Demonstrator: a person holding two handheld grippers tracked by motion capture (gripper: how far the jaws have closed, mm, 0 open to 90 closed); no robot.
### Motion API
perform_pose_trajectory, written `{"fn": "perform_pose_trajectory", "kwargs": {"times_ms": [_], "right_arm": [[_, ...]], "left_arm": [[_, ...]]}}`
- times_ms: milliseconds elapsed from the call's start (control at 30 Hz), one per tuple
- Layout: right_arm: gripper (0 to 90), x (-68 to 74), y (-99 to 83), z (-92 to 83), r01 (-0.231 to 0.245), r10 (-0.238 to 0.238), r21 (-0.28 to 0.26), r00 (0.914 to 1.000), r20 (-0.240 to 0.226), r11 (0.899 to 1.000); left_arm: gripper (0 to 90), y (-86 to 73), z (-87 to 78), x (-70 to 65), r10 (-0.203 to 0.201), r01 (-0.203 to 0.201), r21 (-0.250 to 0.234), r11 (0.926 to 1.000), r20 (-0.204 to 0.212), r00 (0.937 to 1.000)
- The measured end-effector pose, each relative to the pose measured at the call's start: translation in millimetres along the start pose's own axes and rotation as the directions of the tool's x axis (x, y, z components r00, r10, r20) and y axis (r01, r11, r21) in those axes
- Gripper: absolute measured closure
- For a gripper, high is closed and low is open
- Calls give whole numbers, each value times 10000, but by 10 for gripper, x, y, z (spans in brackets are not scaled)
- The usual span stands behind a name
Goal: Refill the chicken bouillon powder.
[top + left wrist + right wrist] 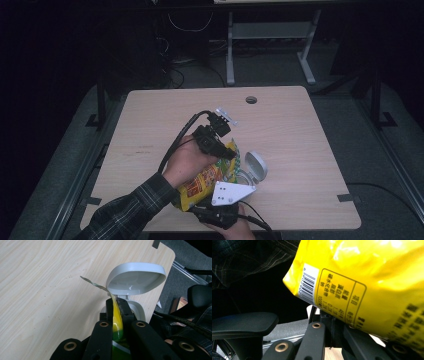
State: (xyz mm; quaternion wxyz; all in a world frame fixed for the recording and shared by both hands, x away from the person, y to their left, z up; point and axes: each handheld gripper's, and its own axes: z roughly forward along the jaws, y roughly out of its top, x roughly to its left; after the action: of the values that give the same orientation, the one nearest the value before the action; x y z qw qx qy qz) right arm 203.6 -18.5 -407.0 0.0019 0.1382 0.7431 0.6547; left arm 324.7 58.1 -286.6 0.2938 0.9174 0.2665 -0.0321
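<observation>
holding my crinkly yellow plastic snack bag (207, 181), left gripper (116, 305) and right gripper (329, 317) both clenched on it, beside open white lidded tub (256, 166)

Dim room, glare on yellow bag (372, 277)

Left hand (187, 162): comes in from the lower left in a dark plaid sleeve (127, 210), wrapped around its black two-jaw left gripper (116, 305).
Left gripper jaws: closed together, pinching a thin yellow edge.
Right hand (231, 229): at the bottom edge of the high view, palm under its black right gripper (220, 212) with the grey three-cornered plate on top.
Right gripper jaws: closed.
</observation>
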Motion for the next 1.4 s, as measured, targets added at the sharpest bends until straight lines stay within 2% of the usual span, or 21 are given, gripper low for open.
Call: {"fn": "perform_pose_trajectory", "kwargs": {"times_ms": [400,1400], "right_arm": [[899,-6,1,-9,-16,16,-46,10000,-13,10000],[899,4,1,-7,23,-23,-57,10000,-26,10000]], "left_arm": [[898,26,28,-11,93,-92,141,9999,-66,9999],[898,18,30,-21,97,-96,86,9999,-85,9999]]}}
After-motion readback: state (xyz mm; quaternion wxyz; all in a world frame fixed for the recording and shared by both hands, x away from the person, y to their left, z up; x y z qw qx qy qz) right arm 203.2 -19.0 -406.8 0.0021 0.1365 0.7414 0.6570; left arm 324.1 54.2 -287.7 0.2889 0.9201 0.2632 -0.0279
